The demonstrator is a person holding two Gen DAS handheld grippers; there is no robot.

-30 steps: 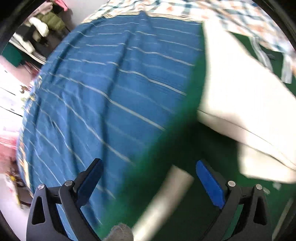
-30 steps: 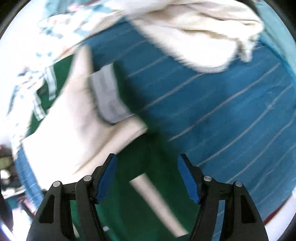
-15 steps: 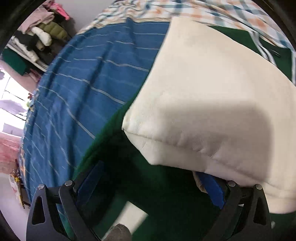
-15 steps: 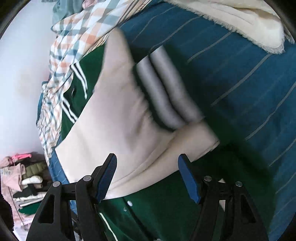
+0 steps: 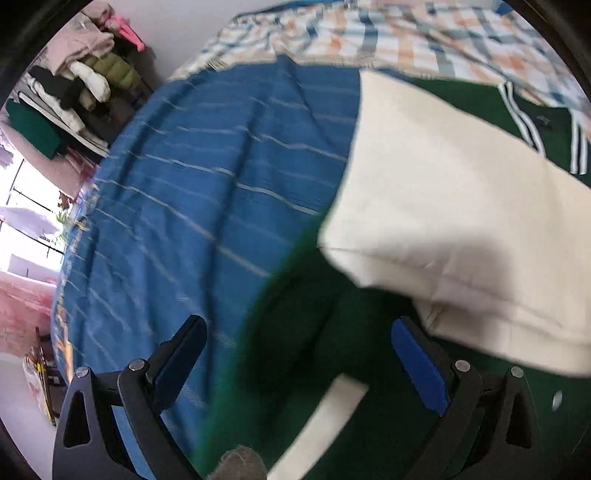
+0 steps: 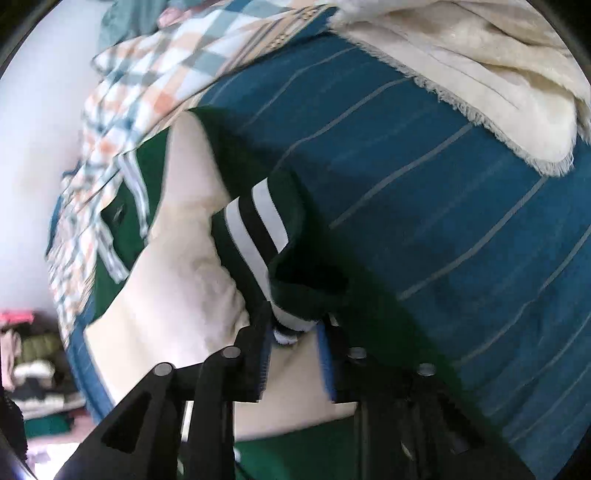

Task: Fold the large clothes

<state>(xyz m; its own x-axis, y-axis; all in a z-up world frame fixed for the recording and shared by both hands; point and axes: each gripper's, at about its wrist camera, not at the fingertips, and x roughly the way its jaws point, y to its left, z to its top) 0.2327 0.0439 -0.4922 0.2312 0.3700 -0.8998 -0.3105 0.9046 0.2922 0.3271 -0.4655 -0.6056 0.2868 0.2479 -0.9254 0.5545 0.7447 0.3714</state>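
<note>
Our right gripper closing on green-and-cream jacket's striped cuff, lower centre; shallow bite may slip. Left gripper open.

My jacket: dark green body, cream sleeves, green cuff with white and black stripes. Bed sheet blue with thin pale lines; blanket checked orange, blue, white.
</note>
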